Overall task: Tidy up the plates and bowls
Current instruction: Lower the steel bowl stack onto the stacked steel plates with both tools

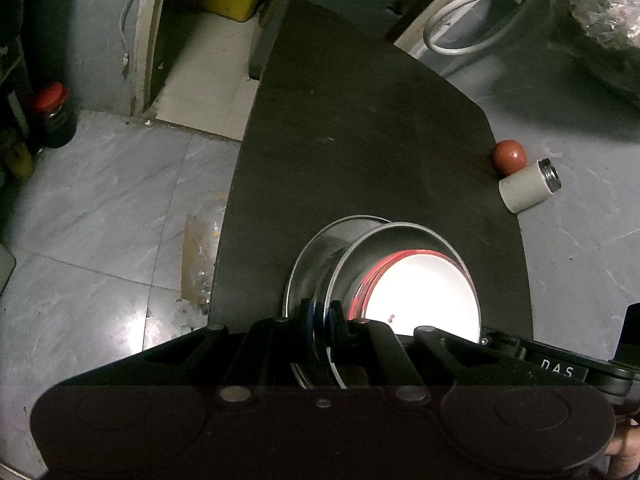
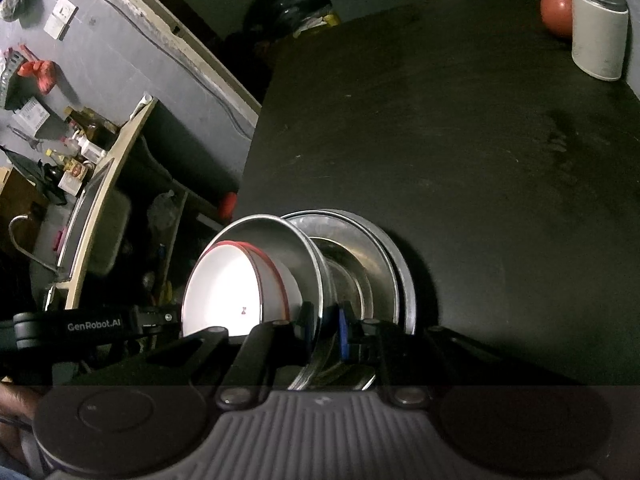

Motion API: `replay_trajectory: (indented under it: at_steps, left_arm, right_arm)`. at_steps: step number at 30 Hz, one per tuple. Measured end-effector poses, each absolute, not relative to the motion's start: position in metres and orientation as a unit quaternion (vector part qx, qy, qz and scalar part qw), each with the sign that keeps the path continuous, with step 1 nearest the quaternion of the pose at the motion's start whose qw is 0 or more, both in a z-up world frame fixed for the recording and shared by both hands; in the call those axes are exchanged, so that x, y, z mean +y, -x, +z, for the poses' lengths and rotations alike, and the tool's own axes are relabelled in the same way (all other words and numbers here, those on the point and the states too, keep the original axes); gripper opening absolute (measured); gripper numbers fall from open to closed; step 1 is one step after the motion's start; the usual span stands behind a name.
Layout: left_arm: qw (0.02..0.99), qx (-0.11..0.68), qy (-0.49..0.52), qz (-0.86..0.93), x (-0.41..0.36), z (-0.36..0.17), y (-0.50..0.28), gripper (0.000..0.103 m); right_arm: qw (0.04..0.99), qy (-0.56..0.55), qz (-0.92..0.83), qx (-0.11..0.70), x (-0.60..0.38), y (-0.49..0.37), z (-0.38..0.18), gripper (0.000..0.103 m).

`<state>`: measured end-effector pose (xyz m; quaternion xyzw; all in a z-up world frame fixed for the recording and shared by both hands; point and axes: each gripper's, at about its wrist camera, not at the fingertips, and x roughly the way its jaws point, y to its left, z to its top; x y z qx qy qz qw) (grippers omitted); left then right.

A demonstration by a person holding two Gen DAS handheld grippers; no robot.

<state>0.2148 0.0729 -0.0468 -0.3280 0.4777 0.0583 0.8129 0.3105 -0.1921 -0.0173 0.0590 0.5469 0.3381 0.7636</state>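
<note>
the left tool (image 1: 320,320) is closed narrow on the rim of the steel bowl (image 1: 384,240), one finger inside the rim and one outside. the right tool (image 2: 324,320) pinches the opposite side of the same rim in the same way. the steel bowl is tilted on its side above the dark tabletop (image 1: 360,120), and a white bowl with a red rim (image 1: 424,292) sits nested inside it. just behind the steel bowl is a steel plate (image 2: 384,248), touching it; whether it rests on the tabletop i cannot tell. far from the steel bowl, at the tabletop edge, a red ball (image 1: 509,156) lies just beside a white flask (image 1: 528,186).
</note>
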Motion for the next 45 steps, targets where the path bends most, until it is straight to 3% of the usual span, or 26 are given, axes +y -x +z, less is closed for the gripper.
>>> replay_trajectory:
  at_steps: [45]
  left_arm:
    - [0.807,0.489,0.321,0.076,0.064,-0.053,-0.227,0.006]
  right_arm:
    - [0.757,-0.064,0.336,0.556,-0.19,-0.314,-0.027,0.014]
